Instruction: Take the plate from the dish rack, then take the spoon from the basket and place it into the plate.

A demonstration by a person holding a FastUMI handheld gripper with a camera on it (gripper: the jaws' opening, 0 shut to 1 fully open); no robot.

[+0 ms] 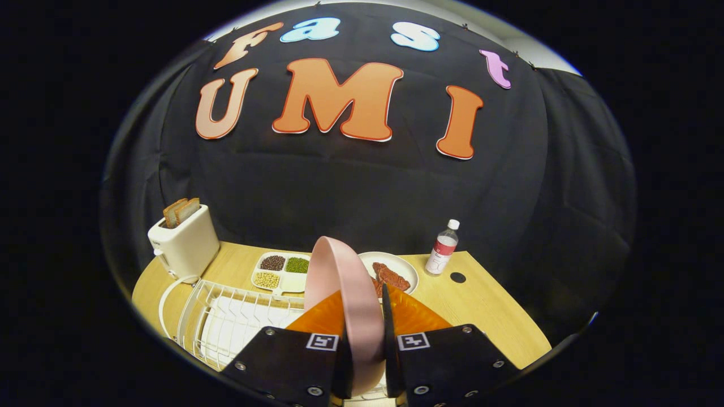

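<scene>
A pink plate point(345, 282) stands on edge between my gripper's point(363, 308) two fingers, which are shut on its rim. The plate is lifted above the white wire dish rack point(226, 319), which lies just left of and below the fingers on the wooden table point(486, 316). The plate's upper edge rises ahead of the fingers and hides part of the dishes behind it.
Beyond the fingers sit a white divided tray of beans point(281, 271) and a white plate with reddish food point(396, 274). A white toaster with bread slices point(182, 240) stands at the back left. A small bottle point(443, 249) stands at the back right, near a dark hole point(457, 277) in the table.
</scene>
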